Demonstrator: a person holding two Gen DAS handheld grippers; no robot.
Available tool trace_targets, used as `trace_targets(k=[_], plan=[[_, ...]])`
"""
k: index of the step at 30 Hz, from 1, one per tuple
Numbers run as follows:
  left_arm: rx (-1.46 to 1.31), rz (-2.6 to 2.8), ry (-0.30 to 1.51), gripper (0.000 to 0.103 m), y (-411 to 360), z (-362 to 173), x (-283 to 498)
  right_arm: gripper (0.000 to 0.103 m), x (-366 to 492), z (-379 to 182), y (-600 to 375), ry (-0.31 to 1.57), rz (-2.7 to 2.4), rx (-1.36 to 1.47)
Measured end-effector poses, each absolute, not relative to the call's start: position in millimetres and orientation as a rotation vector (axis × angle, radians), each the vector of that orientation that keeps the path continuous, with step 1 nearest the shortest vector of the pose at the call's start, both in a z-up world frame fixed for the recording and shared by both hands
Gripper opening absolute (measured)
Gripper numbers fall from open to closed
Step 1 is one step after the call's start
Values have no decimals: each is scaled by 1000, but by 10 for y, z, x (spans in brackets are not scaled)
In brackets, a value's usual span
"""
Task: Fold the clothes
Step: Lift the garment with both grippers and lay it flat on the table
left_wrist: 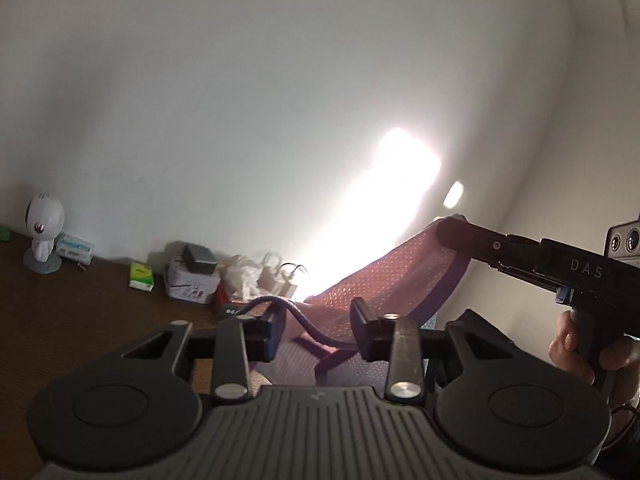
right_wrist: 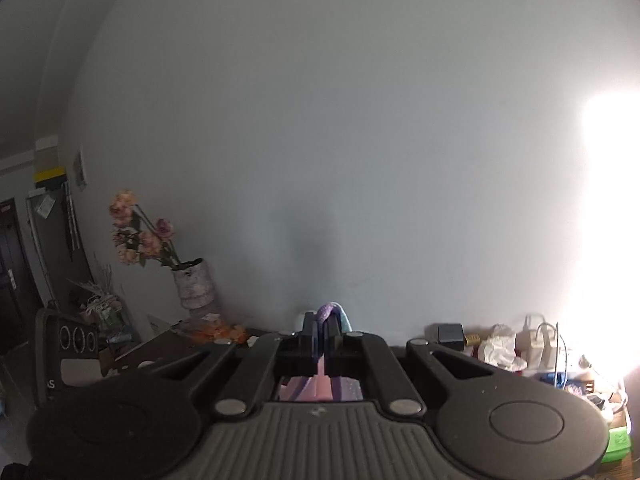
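Note:
A pink mesh garment with purple trim [left_wrist: 384,280] hangs stretched in the air. My right gripper [left_wrist: 450,232] pinches its upper corner; in the right wrist view the right gripper [right_wrist: 323,330] is shut on the purple-trimmed edge [right_wrist: 328,311]. My left gripper [left_wrist: 316,330] is open, its fingers [left_wrist: 362,320] apart on either side of a purple trim strand [left_wrist: 304,320] that arcs between them. The garment's lower part [left_wrist: 304,364] drops below the left jaws.
A dark wooden table [left_wrist: 72,320] against a white wall holds a white figurine [left_wrist: 42,232], small boxes [left_wrist: 142,276], a tin with a charger [left_wrist: 194,276], tissues and plugs [left_wrist: 264,276]. A vase of flowers [right_wrist: 192,284] stands at the left in the right wrist view. Bright glare at the right.

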State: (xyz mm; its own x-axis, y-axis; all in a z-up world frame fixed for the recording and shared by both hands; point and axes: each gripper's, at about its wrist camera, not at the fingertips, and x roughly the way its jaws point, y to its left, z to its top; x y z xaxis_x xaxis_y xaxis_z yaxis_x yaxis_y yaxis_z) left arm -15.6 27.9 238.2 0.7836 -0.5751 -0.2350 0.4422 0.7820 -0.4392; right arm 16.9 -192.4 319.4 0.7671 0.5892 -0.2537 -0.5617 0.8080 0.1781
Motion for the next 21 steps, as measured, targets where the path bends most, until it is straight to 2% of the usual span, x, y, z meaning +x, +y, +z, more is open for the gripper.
trace_targets(k=[8,13,14,15,17,20,21], plan=[[-257,-587,233,2,35,2962,-1082,2,-931,3700,-1955,153,677,33],[-198,-528,287,7,-98,2769,-917,2,-787,3575,-2004,176,669,35],[-193,-519,310,14,-111,2663,-814,2,-624,3454,-2006,205,641,36],[-190,-508,336,33,-119,2534,-696,2,-447,3319,-2004,236,607,34],[-170,-474,402,58,-117,2218,-494,2,40,2878,-1984,334,496,9],[-134,-434,518,59,-69,1680,-291,13,639,1999,-1966,538,341,-130],[-135,-429,562,59,-22,1502,-261,21,703,1766,-1999,590,321,-161]])
